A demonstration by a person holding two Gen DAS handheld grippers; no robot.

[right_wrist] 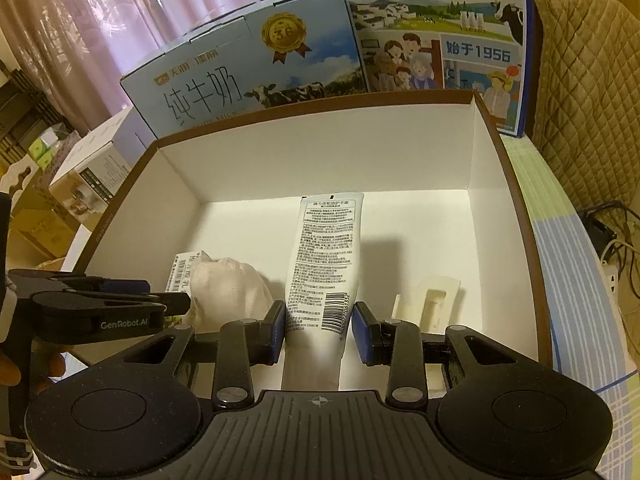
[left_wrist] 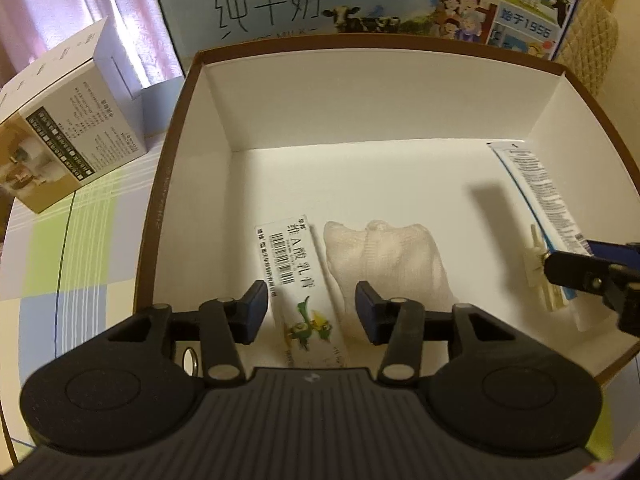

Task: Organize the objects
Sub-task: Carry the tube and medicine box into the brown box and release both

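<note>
Left wrist view: the left gripper [left_wrist: 312, 306] hangs inside the box [left_wrist: 168, 184], jaws apart over the carton [left_wrist: 302, 280], which lies flat just beside the cloth pouch [left_wrist: 384, 264]. The tube [left_wrist: 540, 196] lies along the right wall, near a plastic piece [left_wrist: 538, 268].

Right wrist view: the right gripper [right_wrist: 320, 330] has its jaws apart on either side of the tube [right_wrist: 324, 264], not clamped. The pouch [right_wrist: 228, 292] sits left, a plastic tray [right_wrist: 428, 304] right, milk cartons [right_wrist: 248, 76] behind the box [right_wrist: 520, 216]

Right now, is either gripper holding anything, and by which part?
Nothing is clearly held. The left gripper is open over the ointment box. The right gripper straddles the white tube near its barcode, but gaps show beside both pads.
</note>
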